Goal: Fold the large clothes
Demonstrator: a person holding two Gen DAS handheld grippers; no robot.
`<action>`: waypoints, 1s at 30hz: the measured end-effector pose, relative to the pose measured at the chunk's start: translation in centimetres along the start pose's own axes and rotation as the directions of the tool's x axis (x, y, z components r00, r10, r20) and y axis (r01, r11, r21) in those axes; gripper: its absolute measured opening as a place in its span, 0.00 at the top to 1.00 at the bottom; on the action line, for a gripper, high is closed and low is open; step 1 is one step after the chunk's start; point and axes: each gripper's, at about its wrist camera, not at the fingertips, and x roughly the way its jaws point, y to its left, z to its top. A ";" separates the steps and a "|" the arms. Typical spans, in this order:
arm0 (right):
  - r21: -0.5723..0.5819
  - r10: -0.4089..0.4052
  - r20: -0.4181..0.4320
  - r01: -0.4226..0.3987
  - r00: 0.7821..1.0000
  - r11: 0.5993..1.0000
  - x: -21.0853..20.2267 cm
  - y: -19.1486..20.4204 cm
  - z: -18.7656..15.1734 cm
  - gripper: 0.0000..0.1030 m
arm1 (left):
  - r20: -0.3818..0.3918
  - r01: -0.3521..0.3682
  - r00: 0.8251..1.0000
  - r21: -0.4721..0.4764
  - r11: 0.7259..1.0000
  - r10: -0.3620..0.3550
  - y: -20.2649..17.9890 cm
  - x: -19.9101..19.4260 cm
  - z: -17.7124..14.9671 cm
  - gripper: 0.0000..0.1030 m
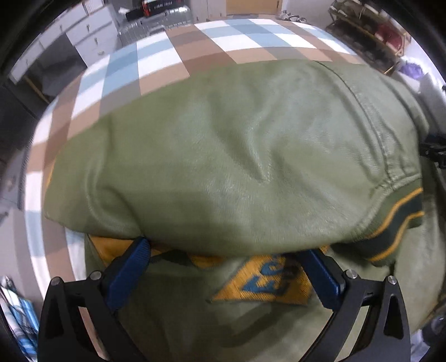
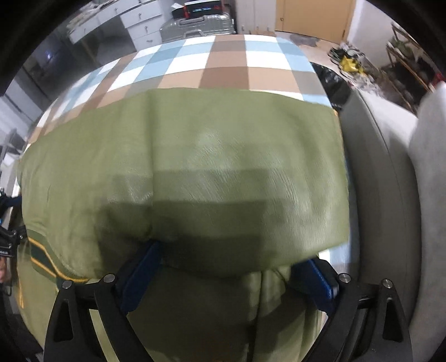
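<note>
A large olive-green jacket (image 1: 223,153) lies on a bed with a checked blue, white and brown cover (image 1: 167,55). Its upper layer is folded over towards me, and a ribbed hem with yellow stripes (image 1: 395,220) shows at the right. Below the fold sits a yellow patch with blue letters (image 1: 267,281). My left gripper (image 1: 225,247) stands wide open, its blue fingertips hidden under the fold's edge. In the right wrist view the same jacket (image 2: 195,167) fills the middle, its striped hem (image 2: 41,256) at the left. My right gripper (image 2: 231,253) is also wide open, tips tucked under the fold.
The checked cover (image 2: 223,61) stretches beyond the jacket. White drawers (image 1: 83,30) and a silver suitcase (image 2: 198,25) stand past the bed's far end. A grey padded seat (image 2: 390,195) runs along the bed's right side. A shelf (image 1: 370,33) stands at the far right.
</note>
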 end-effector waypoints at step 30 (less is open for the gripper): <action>-0.140 -0.068 0.269 0.109 0.961 0.984 -4.2 2.9 14.1 0.31 | 0.214 0.028 0.977 -0.141 0.990 0.003 7.4 -4.7 7.7 0.03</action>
